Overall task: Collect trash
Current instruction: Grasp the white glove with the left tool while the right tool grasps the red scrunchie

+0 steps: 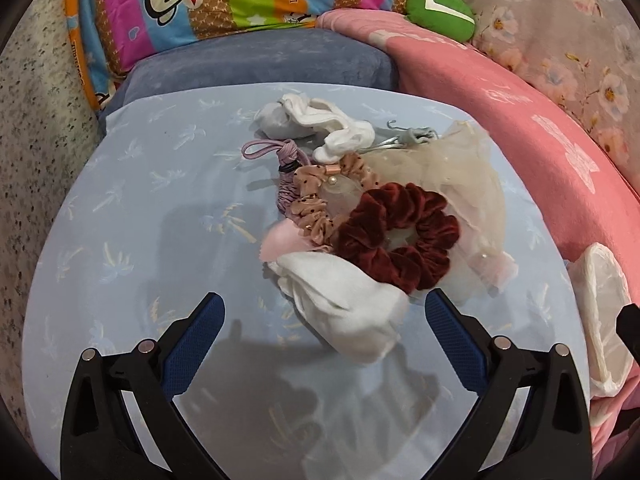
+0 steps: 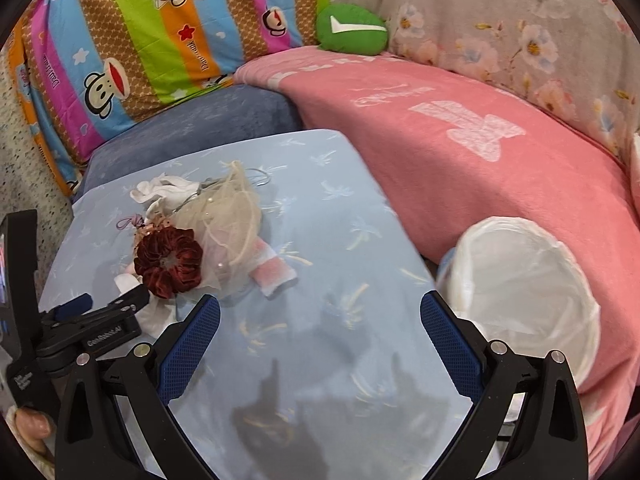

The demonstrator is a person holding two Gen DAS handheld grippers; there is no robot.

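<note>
While both tools hang over the pale blue palm-print sheet (image 1: 132, 200), the left gripper (image 1: 324, 312) has its blue-padded fingers (image 1: 200, 340) spread wide with nothing between them, poised just short of the pile. And what a pile: a crumpled white tissue (image 1: 344, 300) lies nearest, its lower end reaching into the gap between the open jaws, and a dark red velvet scrunchie (image 1: 396, 232) sits right on top of its far edge. Touching the scrunchie on the left is a peach dotted scrunchie (image 1: 320, 192), with a lilac hair tie (image 1: 272, 152) looping out beyond that. Under and behind the lot spreads a cream tulle piece (image 1: 452, 168), and at the far end a second bundle of white tissue (image 1: 312, 120) rests against a thin grey wire hanger (image 1: 412, 136). Over to the right gripper (image 2: 320, 324): also wide open, also empty, hovering above bare sheet with its own shadow below. From this side a pink-and-white strip (image 2: 272, 272) pokes out from under the tulle. Just past the right finger stands the lined trash bin (image 2: 520, 280), its white bag open, sitting off the sheet's right edge against the pink blanket (image 2: 440, 140). At the back, a striped monkey-print pillow (image 2: 132, 40) and a green cushion (image 2: 352, 32) close off the scene, a grey-blue cushion (image 2: 200, 120) in front of them.
</note>
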